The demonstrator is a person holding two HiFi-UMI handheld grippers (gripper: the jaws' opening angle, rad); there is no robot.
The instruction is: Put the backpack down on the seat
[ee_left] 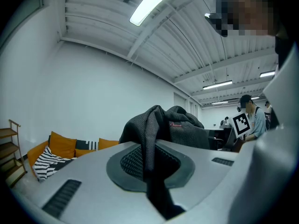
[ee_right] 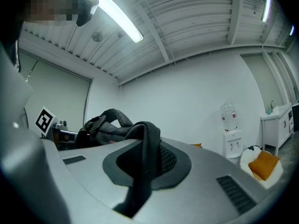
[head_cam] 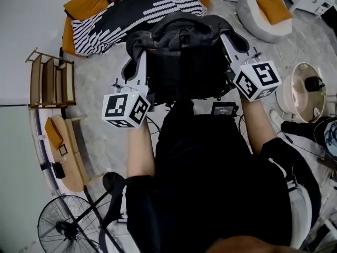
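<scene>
The black, soft fabric backpack [head_cam: 184, 62] hung just short of the orange sofa [head_cam: 87, 7]. It looked limp and weighty, best carried by its straps. The left gripper [ee_left: 152, 160] and right gripper [ee_right: 140, 167] each clamped a woven strap [ee_left: 148, 134]. Those pinches showed only in the gripper views, and the sagging body only in the head view.

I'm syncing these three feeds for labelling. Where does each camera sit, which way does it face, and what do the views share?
Head view: on the person's head, looking down at the backpack between left claw and right claw; forearms and torso show.
Left gripper view: on the left claw, looking level along its jaws, shut on a strap, toward the sofa.
Right gripper view: on the right claw, level along jaws shut on a strap, toward a wall.
Shared: all show the backpack; head and left views share the sofa.
</scene>
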